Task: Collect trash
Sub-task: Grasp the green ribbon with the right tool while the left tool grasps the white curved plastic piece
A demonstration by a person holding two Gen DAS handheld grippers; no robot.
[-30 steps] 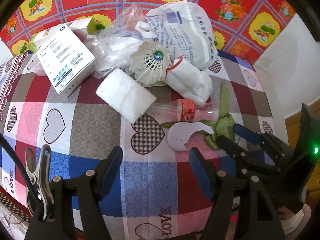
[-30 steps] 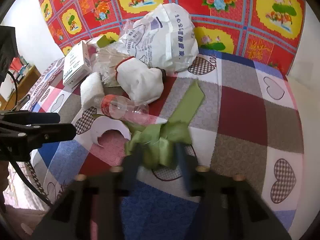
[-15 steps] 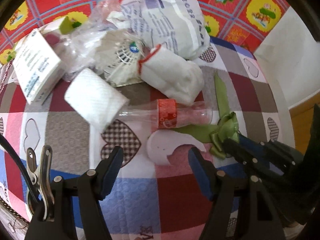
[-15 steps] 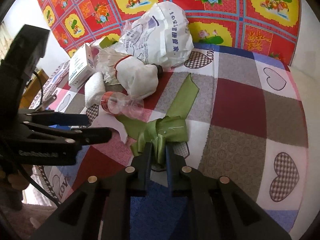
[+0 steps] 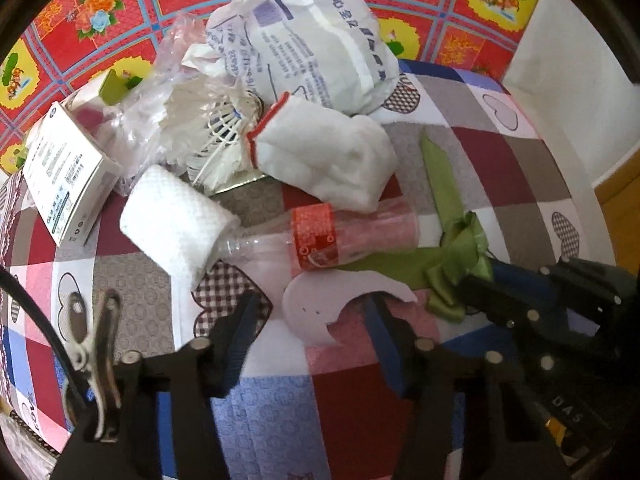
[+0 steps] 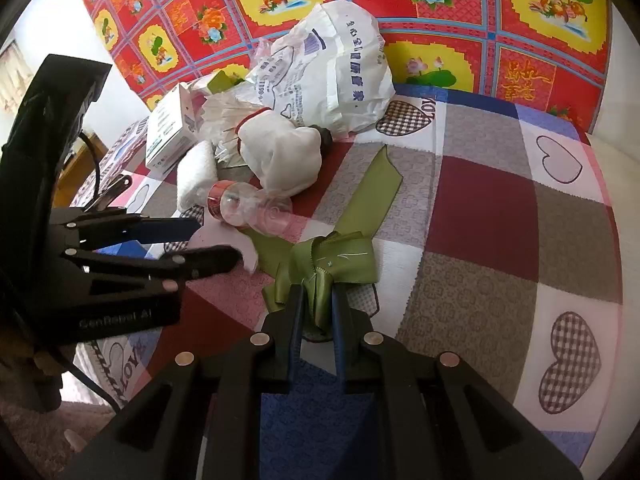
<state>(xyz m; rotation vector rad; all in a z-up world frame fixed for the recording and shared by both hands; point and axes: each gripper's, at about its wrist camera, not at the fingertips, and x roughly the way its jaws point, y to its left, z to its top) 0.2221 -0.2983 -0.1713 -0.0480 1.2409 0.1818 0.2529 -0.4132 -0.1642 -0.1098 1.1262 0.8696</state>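
since the earlier frame the left gripper (image 5: 312, 334) had come in over the white crescent-shaped scrap (image 5: 320, 300), and its jaws were closing with the scrap between them, the pads not yet pressing on it.

the patchwork heart-print cloth (image 6: 480, 208) covered the surface (bed or desk, hard to tell). at its far side the white printed bag (image 5: 304, 36) was the biggest piece of trash, with the white box (image 5: 64, 172) to its left, the white sock with a red cuff (image 5: 328, 156) in front of it, and a folded paper towel (image 5: 176, 220) beside the clear plastic bottle (image 5: 320, 236), which lay on its side touching the sock. the green ribbon bow (image 6: 324, 268) lay near the bottle's base, and the right gripper (image 6: 316, 304) had its jaws clamped on the bow's knot.
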